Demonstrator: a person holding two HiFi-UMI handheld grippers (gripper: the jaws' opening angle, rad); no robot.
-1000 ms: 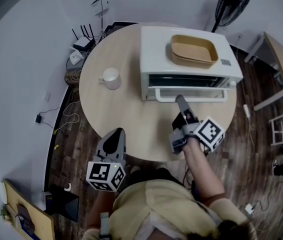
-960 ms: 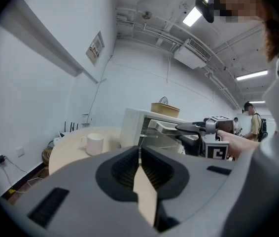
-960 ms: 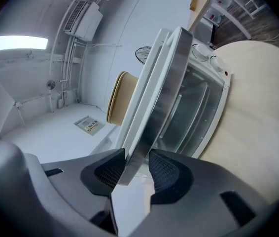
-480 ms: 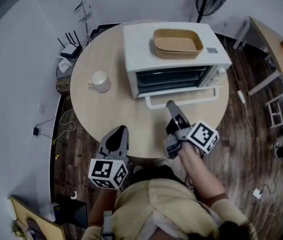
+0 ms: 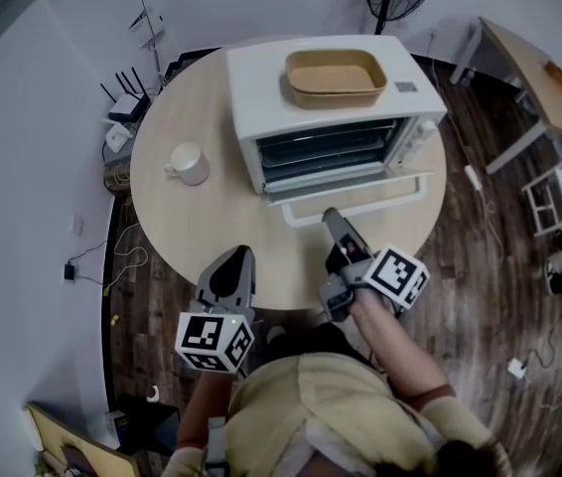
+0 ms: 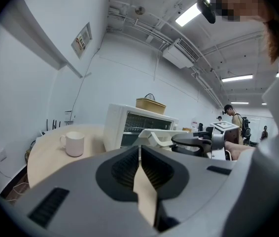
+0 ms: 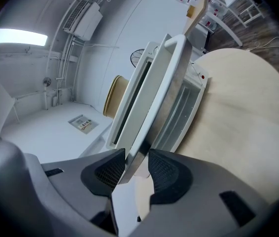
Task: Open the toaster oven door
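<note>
- Shows, from above, a white toaster oven [image 5: 256, 78] on a round table [image 5: 202, 227], with a tan tray [image 5: 336, 76] on its roof and a white mug [image 5: 188, 163] well to its left.
- Finds the toaster oven door [image 5: 360, 195] hinged along the bottom front edge of the toaster oven and swung down almost flat, with the racks inside exposed.
- Places the door handle [image 5: 380, 205], a long white bar, along the door's free edge, parallel to the toaster oven's front and on the side toward the person.
- Has the right gripper [image 5: 328, 217] in front of the toaster oven, jaws closed on the door handle near its left end.
- Confirms this in the right gripper view: bar pinched between both ribbed pads and running straight away from the fingers toward the toaster oven.
- Puts the left gripper [image 5: 238, 258] farther out, off the toaster oven's front left corner near the table edge, jaws pressed together on nothing.
- Judges the right gripper the nearer one and the only one engaged.
- Judges any travel left to be a short pull down and away from the toaster oven, square to the bar's long axis.
</note>
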